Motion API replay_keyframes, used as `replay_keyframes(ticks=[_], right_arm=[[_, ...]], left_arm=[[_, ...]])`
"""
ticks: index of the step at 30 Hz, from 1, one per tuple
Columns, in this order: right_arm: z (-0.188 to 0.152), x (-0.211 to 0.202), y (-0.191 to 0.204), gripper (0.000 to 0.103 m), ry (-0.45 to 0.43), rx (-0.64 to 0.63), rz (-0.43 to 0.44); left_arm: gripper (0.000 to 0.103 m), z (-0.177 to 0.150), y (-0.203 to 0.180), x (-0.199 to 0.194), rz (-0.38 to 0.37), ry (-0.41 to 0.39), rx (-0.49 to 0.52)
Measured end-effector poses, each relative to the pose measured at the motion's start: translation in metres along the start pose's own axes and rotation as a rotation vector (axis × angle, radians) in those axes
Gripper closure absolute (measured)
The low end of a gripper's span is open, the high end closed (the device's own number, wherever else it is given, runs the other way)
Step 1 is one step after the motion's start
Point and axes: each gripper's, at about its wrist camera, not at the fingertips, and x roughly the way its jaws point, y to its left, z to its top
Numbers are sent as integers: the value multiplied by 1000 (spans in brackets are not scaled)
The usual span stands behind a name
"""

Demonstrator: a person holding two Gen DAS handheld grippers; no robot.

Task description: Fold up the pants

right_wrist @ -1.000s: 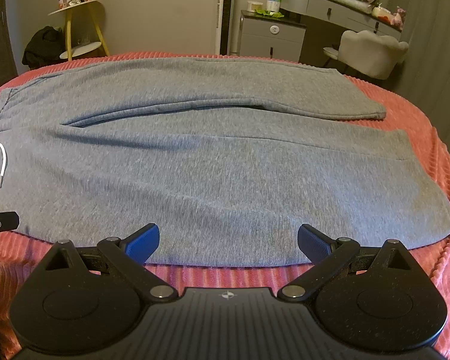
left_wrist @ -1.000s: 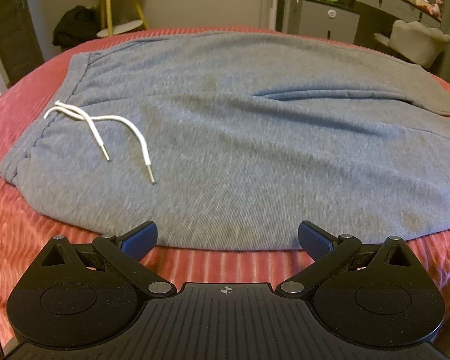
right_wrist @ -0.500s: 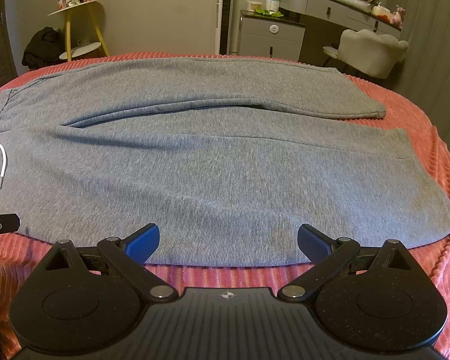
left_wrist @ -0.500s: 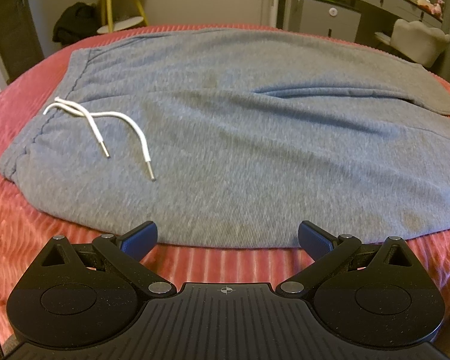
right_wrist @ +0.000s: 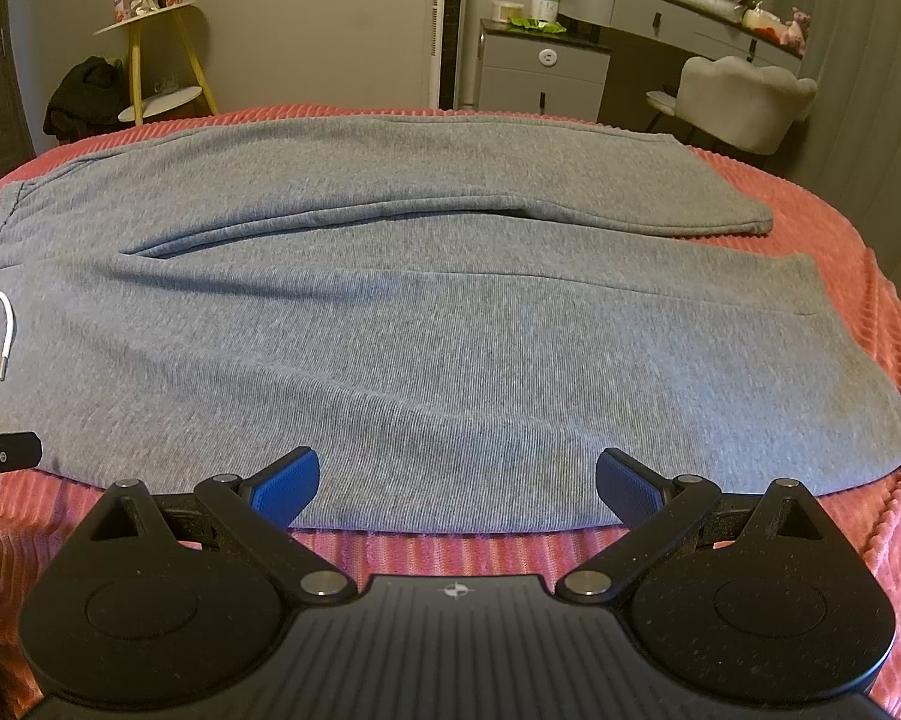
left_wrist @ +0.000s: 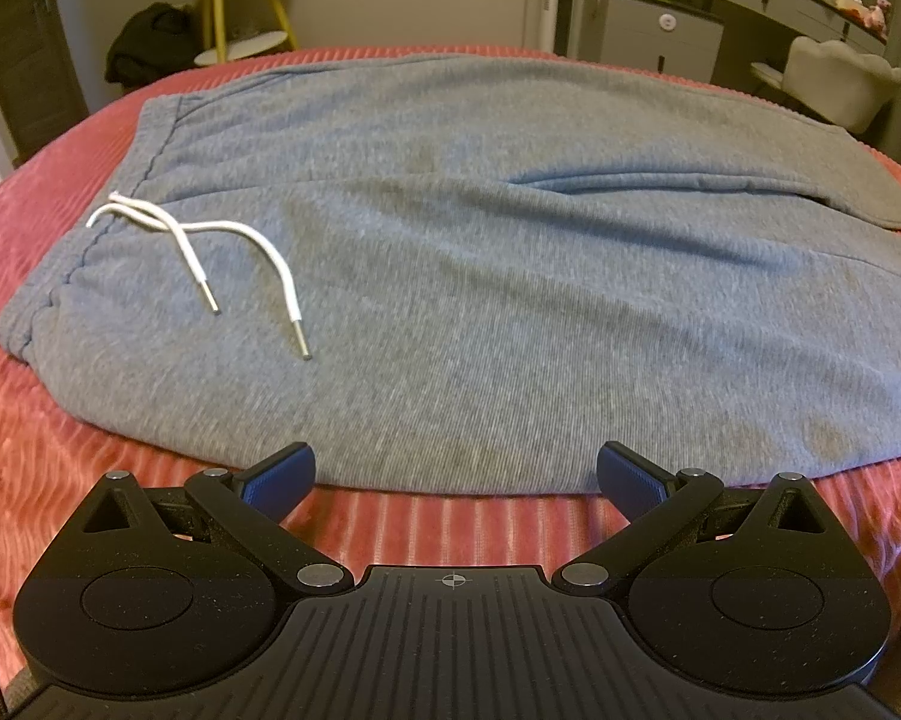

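Note:
Grey sweatpants (left_wrist: 510, 276) lie spread flat on a red ribbed bedspread (left_wrist: 42, 456), waistband to the left, both legs running right. A white drawstring (left_wrist: 210, 240) rests on the waist area. My left gripper (left_wrist: 456, 474) is open at the near hem of the waist end, its blue pads (left_wrist: 279, 477) just over the fabric edge, holding nothing. In the right wrist view the pants (right_wrist: 450, 324) fill the bed, cuffs at the right. My right gripper (right_wrist: 456, 477) is open at the near edge of the front leg, empty.
Beyond the bed stand a yellow-legged side table (right_wrist: 150, 60) with dark clothing beside it, a grey cabinet (right_wrist: 540, 72), a vanity desk and a pale chair (right_wrist: 744, 102). The bedspread (right_wrist: 858, 540) drops off at the right edge. The other gripper's tip (right_wrist: 0, 450) shows at far left.
The left wrist view has crept slightly forward and up over the pants. The right view is nearly unchanged. Both grippers stay open.

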Motion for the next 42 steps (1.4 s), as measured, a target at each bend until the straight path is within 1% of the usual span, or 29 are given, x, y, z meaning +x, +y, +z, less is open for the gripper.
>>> replay_keyframes(ticks=[42], right_arm=[[0, 1, -2, 4, 3, 22, 8]], left_arm=[[0, 0, -2, 0, -1, 11, 5]])
